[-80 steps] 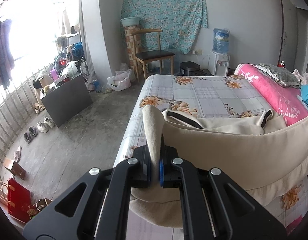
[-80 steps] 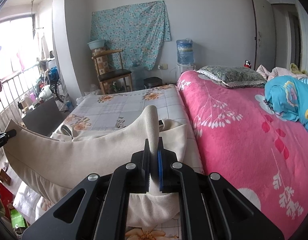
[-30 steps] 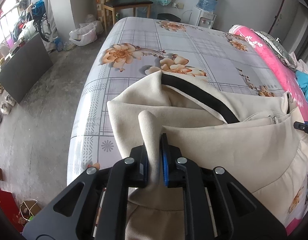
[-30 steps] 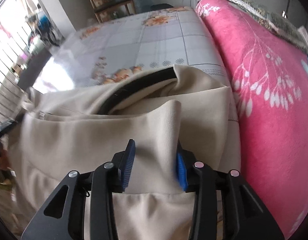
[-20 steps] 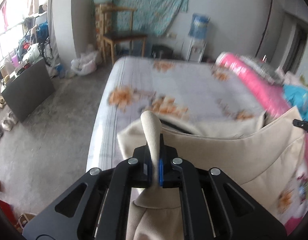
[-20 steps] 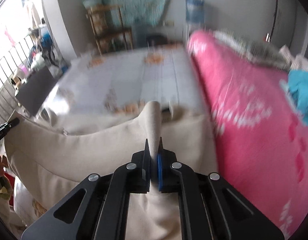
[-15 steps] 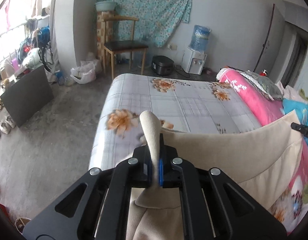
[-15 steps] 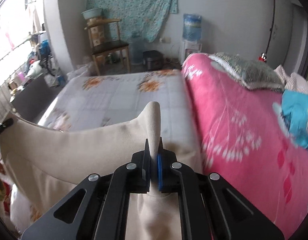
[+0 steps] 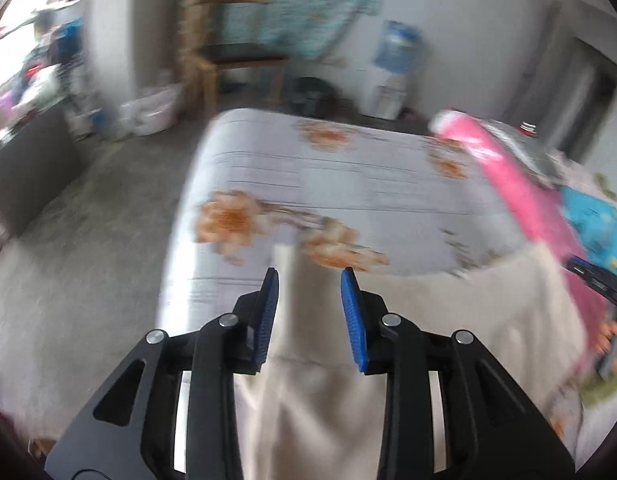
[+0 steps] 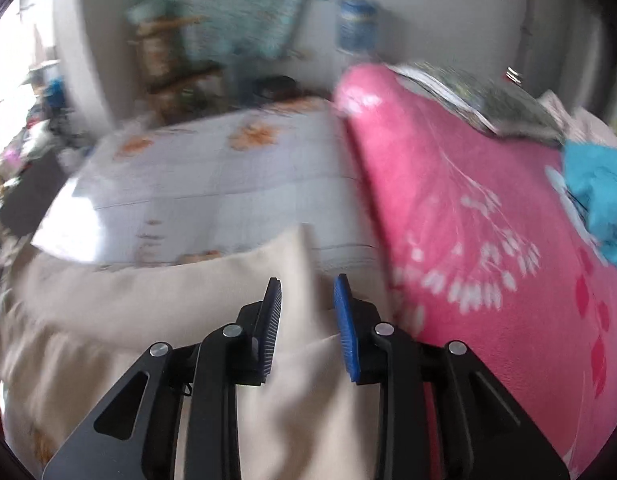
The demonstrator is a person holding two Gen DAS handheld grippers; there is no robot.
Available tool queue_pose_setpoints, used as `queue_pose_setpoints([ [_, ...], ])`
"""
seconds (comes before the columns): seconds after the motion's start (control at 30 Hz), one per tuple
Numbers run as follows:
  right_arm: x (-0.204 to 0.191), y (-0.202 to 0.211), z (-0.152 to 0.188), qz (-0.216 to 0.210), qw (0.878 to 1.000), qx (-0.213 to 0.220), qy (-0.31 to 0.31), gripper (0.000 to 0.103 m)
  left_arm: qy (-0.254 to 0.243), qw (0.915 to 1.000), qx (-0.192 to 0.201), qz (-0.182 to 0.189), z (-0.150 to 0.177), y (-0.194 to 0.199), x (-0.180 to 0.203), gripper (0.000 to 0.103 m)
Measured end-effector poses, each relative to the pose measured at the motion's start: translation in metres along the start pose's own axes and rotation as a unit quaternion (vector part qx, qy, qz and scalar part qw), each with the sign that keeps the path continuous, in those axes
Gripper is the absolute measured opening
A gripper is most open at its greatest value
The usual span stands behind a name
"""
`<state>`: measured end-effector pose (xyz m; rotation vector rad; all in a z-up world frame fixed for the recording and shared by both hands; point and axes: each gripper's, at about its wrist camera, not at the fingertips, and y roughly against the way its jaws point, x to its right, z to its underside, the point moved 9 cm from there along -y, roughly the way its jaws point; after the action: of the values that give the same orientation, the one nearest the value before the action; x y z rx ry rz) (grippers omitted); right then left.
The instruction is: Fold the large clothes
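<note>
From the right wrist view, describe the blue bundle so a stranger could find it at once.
Start at the bed and cross to the pink blanket covering its right side. At that blanket's far right edge lies the blue bundle, crumpled bright turquoise cloth just below the grey patterned pillow; it is the only blue thing on the pink.

Beige garment (image 9: 448, 320); floral-check sheet (image 9: 348, 176); pink blanket (image 10: 488, 240).

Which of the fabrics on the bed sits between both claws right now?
The beige garment, not the pink floral blanket or the turquoise cloth. It runs up between the open pads in both wrist views; the others lie off to the right.
</note>
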<state>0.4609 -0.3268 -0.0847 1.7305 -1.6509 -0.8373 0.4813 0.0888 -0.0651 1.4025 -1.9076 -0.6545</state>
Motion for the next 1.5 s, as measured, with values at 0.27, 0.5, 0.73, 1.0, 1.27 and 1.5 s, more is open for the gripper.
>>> queue_pose_setpoints([
  [0.27, 0.048, -0.026, 0.059, -0.006, 0.994, -0.092, -0.054, 0.005, 0.016, 0.9948, -0.094, -0.034, 0.076, -0.040, -0.021, 0.028],
  [0.5, 0.038, 0.042, 0.065, -0.005, 0.999, -0.044, -0.021, 0.007, -0.008, 0.9986, -0.046, -0.025, 0.074, 0.009, -0.005, 0.024],
  [0.73, 0.023, 0.029, 0.140, 0.012, 0.994, -0.094, 0.049, 0.030, -0.032, 0.9904, -0.099, -0.091, 0.127, 0.001, -0.003, 0.032],
  [1.0, -0.022, 0.068, 0.109, -0.032, 0.999, -0.032, -0.008, 0.046, -0.035, 0.9985, -0.020, -0.037, 0.111, 0.055, 0.047, 0.043],
  [1.27, -0.059, 0.029, 0.134, 0.048, 0.996, -0.072, 0.010, 0.073, -0.041, 0.9916, -0.068, -0.102, 0.149, 0.002, 0.078, 0.075],
  [1.5, -0.136, 0.025, 0.124, -0.007, 0.998, -0.046, 0.052, 0.078, -0.042, 0.9867, -0.068, -0.141, 0.153, 0.003, 0.087, 0.086],
])
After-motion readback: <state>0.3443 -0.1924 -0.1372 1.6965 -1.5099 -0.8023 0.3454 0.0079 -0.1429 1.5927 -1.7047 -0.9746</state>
